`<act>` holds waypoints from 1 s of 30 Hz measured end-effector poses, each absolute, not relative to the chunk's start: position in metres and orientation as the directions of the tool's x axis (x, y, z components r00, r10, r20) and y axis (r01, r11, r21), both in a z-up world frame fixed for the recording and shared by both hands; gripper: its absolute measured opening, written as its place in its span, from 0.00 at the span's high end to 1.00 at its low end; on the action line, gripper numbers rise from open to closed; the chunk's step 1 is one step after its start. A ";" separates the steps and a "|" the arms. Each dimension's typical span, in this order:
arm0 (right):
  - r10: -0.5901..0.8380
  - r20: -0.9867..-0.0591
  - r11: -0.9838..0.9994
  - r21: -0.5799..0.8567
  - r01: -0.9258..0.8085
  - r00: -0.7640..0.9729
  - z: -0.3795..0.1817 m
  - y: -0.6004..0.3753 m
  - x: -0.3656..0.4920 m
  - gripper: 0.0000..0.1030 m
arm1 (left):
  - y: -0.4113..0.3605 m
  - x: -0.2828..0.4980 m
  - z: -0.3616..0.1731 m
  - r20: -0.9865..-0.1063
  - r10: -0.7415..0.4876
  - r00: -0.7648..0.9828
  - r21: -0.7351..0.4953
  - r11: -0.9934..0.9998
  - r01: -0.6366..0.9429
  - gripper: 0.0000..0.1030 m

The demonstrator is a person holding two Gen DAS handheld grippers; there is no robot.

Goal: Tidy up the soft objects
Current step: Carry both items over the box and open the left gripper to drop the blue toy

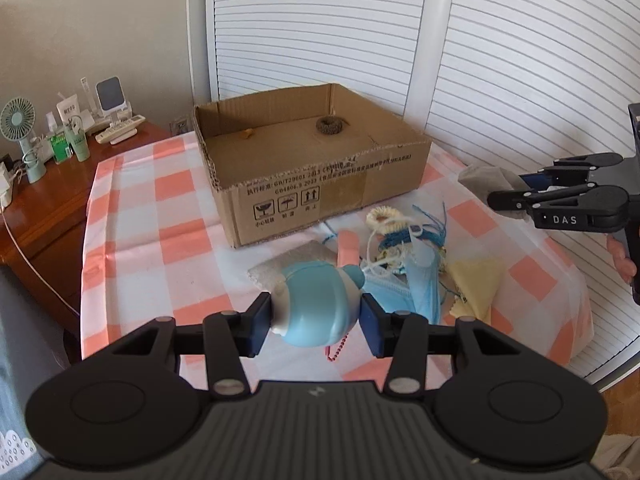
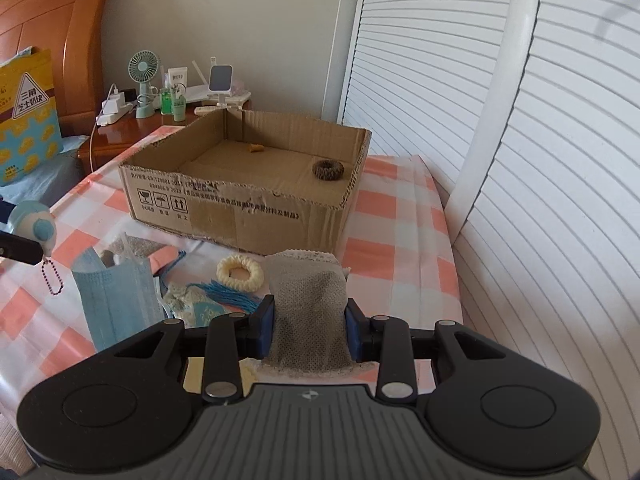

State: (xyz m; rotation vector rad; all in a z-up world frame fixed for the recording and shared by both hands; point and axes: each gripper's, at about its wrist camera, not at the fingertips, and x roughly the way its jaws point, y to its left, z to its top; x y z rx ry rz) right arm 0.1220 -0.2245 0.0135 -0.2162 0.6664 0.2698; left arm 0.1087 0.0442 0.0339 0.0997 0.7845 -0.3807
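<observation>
Now we have both claws loaded: our left gripper [image 1: 316, 320] pinches a rounded pale-blue and white squishy toy [image 1: 316, 308] across its belly, its pink bead chain [image 1: 335, 350] dangling free, so the toy hangs above the pink-and-white checked tablecloth [image 1: 132, 216]. Our right gripper [image 2: 310, 330] squeezes a grey mesh fabric pouch [image 2: 308, 312] flat between its blue pads, lace edge pointing forward. Ahead sits the open brown cardboard box [image 2: 256, 216], low-walled, with a dark knitted scrunchie [image 2: 328, 169] already inside, so we judge that's the drop spot. Left on the cloth are a blue pleated face mask [image 2: 116, 296], a cream scrunchie [image 2: 240, 273] and a blue tassel [image 2: 232, 294], bunched just beside the box front, presumably waiting their turn
</observation>
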 end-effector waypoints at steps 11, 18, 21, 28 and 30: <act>0.227 -0.574 0.924 -0.128 -0.360 0.787 0.048 -0.214 0.138 0.62 | 0.030 0.180 0.077 -0.646 -0.265 0.716 0.038 0.925 0.377 0.55; 0.238 -0.556 0.918 -0.139 -0.372 0.796 0.057 -0.212 0.156 0.62 | 0.019 0.244 0.078 -0.652 -0.243 0.719 0.042 0.934 0.355 0.55; 0.241 -0.550 0.916 -0.143 -0.375 0.799 0.060 -0.211 0.163 0.62 | 0.014 0.274 0.071 -0.670 -0.224 0.708 0.040 0.941 0.336 0.55; 0.238 -0.541 0.920 -0.142 -0.366 0.807 0.066 -0.210 0.177 0.62 | 0.020 0.330 0.052 -0.660 -0.185 0.728 0.019 0.965 0.263 0.22; 0.237 -0.544 0.919 -0.144 -0.367 0.805 0.067 -0.210 0.178 0.62 | 0.024 0.332 0.048 -0.647 -0.162 0.745 0.015 0.974 0.225 0.20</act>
